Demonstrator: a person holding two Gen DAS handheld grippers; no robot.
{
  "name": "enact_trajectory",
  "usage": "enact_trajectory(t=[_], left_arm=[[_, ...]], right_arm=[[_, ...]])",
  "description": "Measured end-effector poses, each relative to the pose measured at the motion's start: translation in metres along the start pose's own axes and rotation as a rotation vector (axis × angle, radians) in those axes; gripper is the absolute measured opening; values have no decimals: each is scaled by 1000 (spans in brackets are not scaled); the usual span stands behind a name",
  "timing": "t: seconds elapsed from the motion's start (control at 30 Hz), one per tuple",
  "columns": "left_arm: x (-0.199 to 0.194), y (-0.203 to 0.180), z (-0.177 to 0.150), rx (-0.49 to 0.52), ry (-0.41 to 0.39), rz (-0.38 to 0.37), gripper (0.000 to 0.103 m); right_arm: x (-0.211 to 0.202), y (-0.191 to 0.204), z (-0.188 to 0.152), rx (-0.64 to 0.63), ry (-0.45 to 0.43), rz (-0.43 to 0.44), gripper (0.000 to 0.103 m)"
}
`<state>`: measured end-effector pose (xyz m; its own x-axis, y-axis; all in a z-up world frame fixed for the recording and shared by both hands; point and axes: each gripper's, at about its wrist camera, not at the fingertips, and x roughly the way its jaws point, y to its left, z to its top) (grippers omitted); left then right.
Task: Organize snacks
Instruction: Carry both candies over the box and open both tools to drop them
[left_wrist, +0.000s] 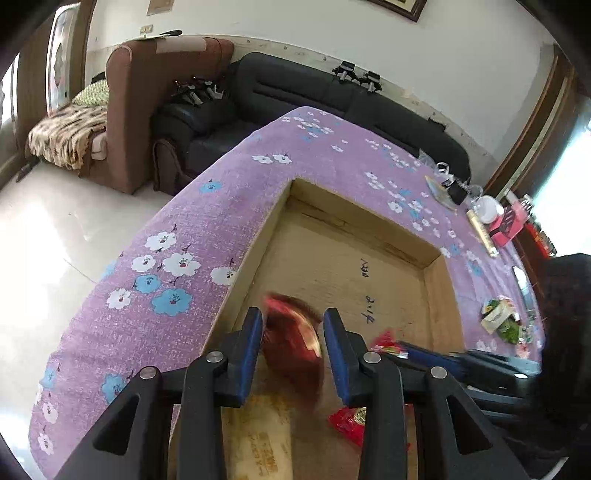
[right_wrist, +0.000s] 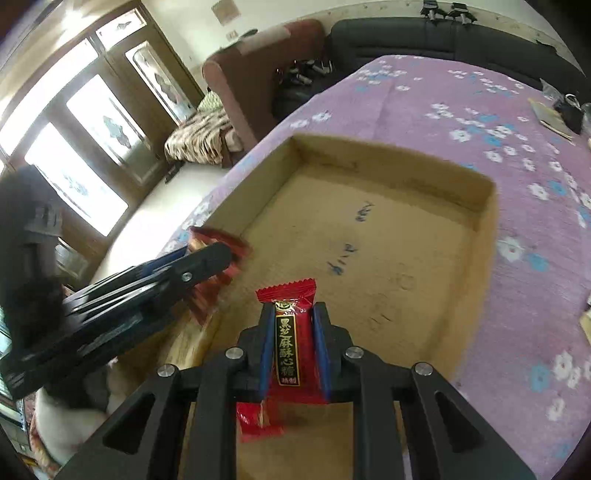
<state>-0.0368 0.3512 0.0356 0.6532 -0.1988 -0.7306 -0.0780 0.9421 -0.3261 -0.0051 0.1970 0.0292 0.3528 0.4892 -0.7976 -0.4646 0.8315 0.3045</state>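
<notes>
Blue-padded fingers of the left claw (left_wrist: 293, 328) are clamped on a blurred red foil snack packet (left_wrist: 291, 347), poised over the near left corner of the shallow brown cardboard tray (left_wrist: 369, 258), seemingly so it can drop inside. Rightward, the right claw (right_wrist: 293, 332) pinches a red sesame candy wrapper with a black label (right_wrist: 288, 339) upright, angled downward over the tray's near edge on the purple floral-clothed surface (right_wrist: 517, 221).

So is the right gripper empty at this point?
No, the right gripper is shut on a red candy with a black label, held upright between its blue fingers over the cardboard box.
</notes>
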Motion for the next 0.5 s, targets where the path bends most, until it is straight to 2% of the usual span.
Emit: enact_trajectory(t=[0.07, 0.2, 0.3, 0.4, 0.5], left_arm=[[-6, 5, -1, -15, -12, -14, 49], [-26, 14, -5, -65, -57, -55, 52], [-42, 12, -9, -87, -92, -92, 55], [-60, 5, -15, -79, -127, -128, 62], [-74, -6, -20, -94, -140, -229, 74]], right_arm=[[5, 4, 1, 1, -1, -10, 21], [-4, 2, 4, 8, -28, -6, 21], [-28, -1, 1, -1, -73, -8, 23], [-55, -13, -8, 12, -122, -6, 26], [-90, -42, -22, 49, -178, -31, 27]])
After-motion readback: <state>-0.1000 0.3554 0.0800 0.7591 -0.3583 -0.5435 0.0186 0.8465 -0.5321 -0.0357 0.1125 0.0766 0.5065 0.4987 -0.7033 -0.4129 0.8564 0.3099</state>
